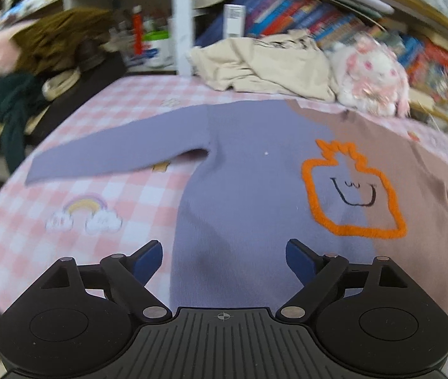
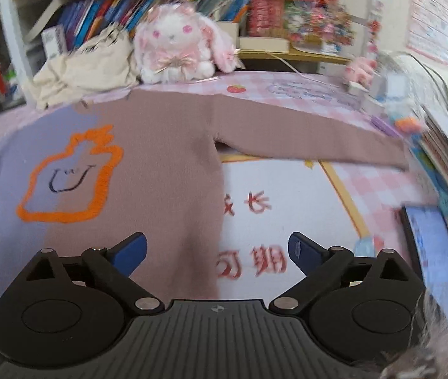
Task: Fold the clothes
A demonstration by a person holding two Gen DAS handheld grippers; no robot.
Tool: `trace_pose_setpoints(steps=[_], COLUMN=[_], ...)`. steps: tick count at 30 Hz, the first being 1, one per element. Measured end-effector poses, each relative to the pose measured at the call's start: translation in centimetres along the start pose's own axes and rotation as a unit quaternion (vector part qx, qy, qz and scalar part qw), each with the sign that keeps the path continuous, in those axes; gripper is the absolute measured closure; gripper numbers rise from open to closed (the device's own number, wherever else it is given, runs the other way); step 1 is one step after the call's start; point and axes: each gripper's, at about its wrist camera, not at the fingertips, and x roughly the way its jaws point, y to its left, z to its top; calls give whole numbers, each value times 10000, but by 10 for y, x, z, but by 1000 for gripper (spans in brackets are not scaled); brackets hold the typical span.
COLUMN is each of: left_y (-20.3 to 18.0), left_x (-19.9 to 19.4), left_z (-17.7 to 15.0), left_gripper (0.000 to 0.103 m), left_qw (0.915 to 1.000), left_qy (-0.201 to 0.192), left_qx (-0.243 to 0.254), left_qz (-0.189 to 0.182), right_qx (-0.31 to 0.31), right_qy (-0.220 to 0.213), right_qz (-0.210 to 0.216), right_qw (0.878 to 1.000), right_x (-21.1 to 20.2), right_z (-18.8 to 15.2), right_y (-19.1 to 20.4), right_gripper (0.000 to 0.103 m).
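Sweater (image 1: 249, 189) lies flat on the bench (image 1: 113, 195), sleeves spread; left gripper (image 1: 224, 254) and right gripper (image 2: 217, 248) hover wide open, empty.

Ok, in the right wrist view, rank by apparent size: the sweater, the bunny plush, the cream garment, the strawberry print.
1. sweater
2-3. cream garment and bunny plush, too alike to rank
4. strawberry print

Left gripper (image 1: 224, 257): jaws spread wide, holding nothing. Right gripper (image 2: 217, 252): jaws spread wide, holding nothing.
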Motion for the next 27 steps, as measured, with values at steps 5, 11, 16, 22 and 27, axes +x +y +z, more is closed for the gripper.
trace_pose_setpoints(steps=[5, 11, 16, 22, 27], left_y=[0, 0, 14, 40, 63], left_x=[-9, -5, 3, 15, 26], left_z=[-11, -11, 2, 18, 28], left_gripper=[14, 14, 14, 14, 14], left_qw=[10000, 9982, 9950, 9902, 9869], left_qy=[-44, -93, -115, -106, -20], left_qx=[-5, 474, 708, 938, 1031], left_qz=[-10, -343, -699, -1033, -1238], right_qx=[-114, -199, -255, -181, -88], right_qy=[43, -135, -163, -274, -254], right_qz=[-94, -290, -467, -721, -908], right_qw=[9999, 9993, 9984, 9969, 9955], right_x=[-8, -19, -27, -36, -37], right_z=[-15, -20, -22, -26, -31], right_y=[11, 34, 64, 101, 129], right_gripper=[5, 5, 5, 3, 3])
